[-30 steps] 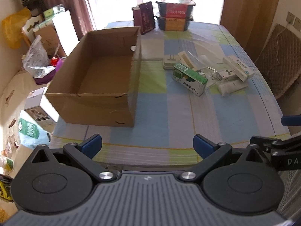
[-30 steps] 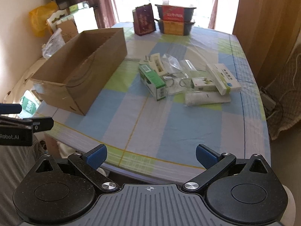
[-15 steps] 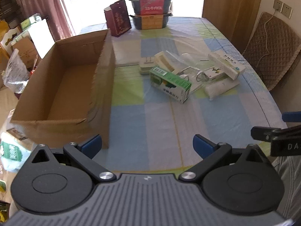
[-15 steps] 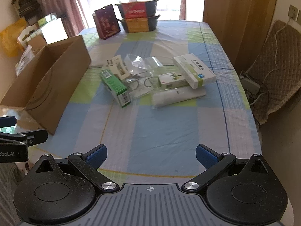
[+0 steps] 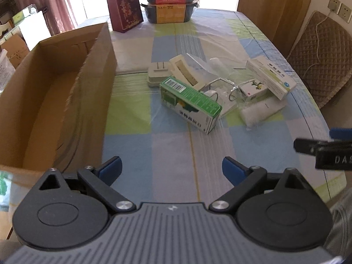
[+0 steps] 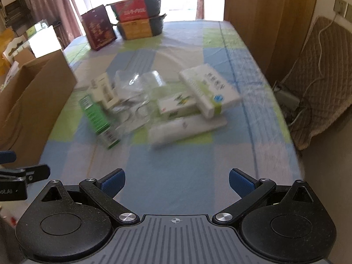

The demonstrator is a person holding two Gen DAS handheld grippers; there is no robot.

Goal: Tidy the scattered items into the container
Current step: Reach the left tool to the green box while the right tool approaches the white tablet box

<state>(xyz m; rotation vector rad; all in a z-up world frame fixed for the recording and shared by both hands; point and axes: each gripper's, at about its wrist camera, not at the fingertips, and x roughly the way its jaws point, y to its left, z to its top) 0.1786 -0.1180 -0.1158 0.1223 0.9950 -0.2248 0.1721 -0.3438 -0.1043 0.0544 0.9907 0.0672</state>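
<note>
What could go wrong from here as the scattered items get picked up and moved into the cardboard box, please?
1. The clear plastic bag lies tangled among the boxes, so lifting one piece may drag others along.
2. The white-and-green box rests tilted on the small box; pulling either might topple the pile.
3. The cardboard box has a tall near wall, so an item carried low by the open left hand-held gripper could catch it.

Cardboard box (image 5: 52, 101) at left on tabletop (image 5: 171, 149); scattered packets (image 5: 220, 92) right of it; stacked food tubs (image 5: 170, 0) behind.
</note>
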